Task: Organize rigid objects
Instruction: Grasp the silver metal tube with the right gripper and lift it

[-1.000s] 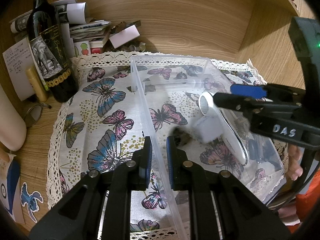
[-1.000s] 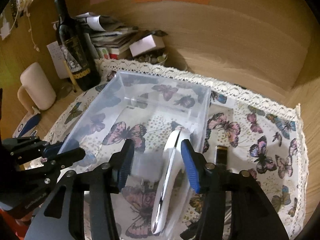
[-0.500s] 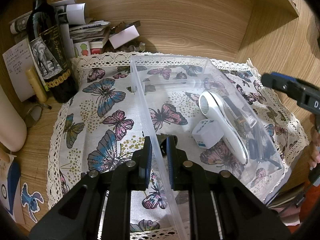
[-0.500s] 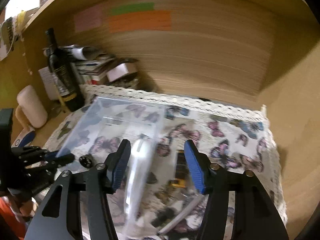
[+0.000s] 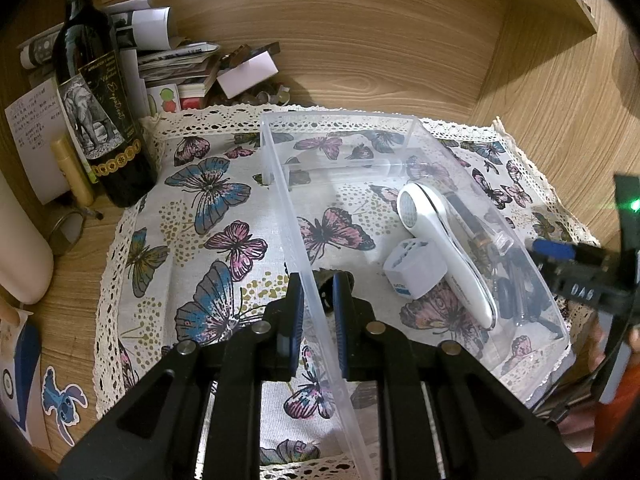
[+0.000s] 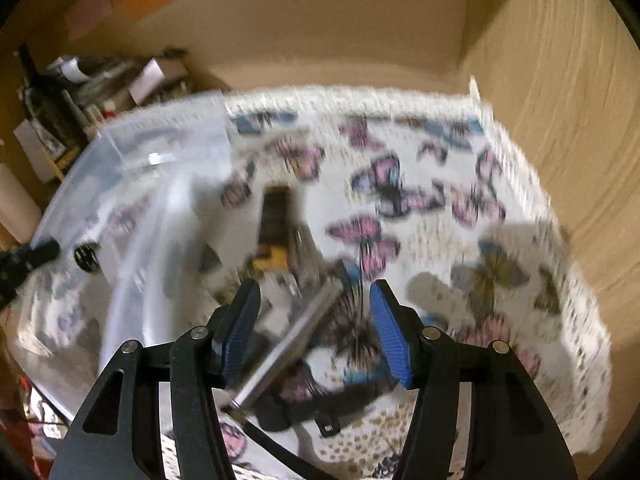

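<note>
My left gripper (image 5: 317,294) is shut on the near left wall of a clear plastic bin (image 5: 344,120) standing on a butterfly cloth (image 5: 208,216). In the bin lie a white handheld device (image 5: 444,236), a white cube adapter (image 5: 414,270) and a small dark object by my fingers. My right gripper (image 6: 314,322) is open and empty, over the cloth to the right of the bin (image 6: 160,140). Under it, blurred, lie a silver metal bar (image 6: 288,344), a yellow-and-black item (image 6: 276,232) and a dark cable. The right gripper also shows in the left wrist view (image 5: 560,256).
A dark wine bottle (image 5: 100,108), a stack of papers and booklets (image 5: 176,64) and a cream cylinder (image 5: 20,248) stand left of the cloth. Wooden walls close in the back and right (image 5: 540,92). Sticky notes hang on the back wall.
My right gripper has dropped down toward the loose items on the cloth right of the bin; its view is motion-blurred. My left gripper keeps its hold on the bin wall, unmoved.
</note>
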{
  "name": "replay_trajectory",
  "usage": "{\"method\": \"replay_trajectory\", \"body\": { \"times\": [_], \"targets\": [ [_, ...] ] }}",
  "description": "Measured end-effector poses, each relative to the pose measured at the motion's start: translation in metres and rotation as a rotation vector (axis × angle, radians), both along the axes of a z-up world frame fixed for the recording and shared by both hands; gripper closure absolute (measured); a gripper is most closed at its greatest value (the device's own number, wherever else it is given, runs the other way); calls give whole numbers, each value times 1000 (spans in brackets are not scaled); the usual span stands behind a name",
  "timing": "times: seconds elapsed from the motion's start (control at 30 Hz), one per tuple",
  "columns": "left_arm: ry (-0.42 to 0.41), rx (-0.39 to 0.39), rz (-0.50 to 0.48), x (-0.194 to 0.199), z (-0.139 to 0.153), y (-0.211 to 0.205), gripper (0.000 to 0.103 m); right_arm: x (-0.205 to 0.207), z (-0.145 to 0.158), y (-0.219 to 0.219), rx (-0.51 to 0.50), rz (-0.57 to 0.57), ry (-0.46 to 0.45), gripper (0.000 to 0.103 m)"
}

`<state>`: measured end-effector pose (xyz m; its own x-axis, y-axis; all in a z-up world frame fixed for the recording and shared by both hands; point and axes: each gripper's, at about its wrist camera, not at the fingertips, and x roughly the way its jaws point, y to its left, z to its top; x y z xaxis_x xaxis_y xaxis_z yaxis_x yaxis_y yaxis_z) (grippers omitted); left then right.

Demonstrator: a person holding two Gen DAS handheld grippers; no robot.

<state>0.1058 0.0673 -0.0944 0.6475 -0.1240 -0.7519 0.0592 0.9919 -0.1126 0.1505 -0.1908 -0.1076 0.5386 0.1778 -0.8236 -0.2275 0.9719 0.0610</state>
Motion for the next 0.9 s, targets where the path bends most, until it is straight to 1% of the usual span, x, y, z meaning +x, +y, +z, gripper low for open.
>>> {"method": "replay_trajectory", "body": {
  "times": [0.03,0.1,0.13,0.23,0.27,0.33,0.43,0.57,0.9],
  "targets": [
    [0,0,0,0,0,0,90,-1,-6,-1,5,0,17,52],
    [0,0,1,0,0,0,90,-3,-15,-3,8,8,50,62],
    [0,1,0,-1,0,0,90,-3,-19,-3,18,17,59,64],
    [0,0,0,-1,0,0,90,-5,-20,-1,-11,22,33,77],
    [0,-1,0,-1,0,0,90,-5,-21,0,-14,23,28,83],
    [-1,-1,0,0,0,0,90,-3,-22,0,-24,18,13,87],
    [0,1,-1,-1,0,0,90,1,-21,0,-15,7,3,89],
    [-1,1,-1,-1,0,0,90,5,-12,-5,12,-10,-23,89],
    [-1,0,-2,-1,0,1,90,3,35,-1,31,2,-166,89]
  ]
}}
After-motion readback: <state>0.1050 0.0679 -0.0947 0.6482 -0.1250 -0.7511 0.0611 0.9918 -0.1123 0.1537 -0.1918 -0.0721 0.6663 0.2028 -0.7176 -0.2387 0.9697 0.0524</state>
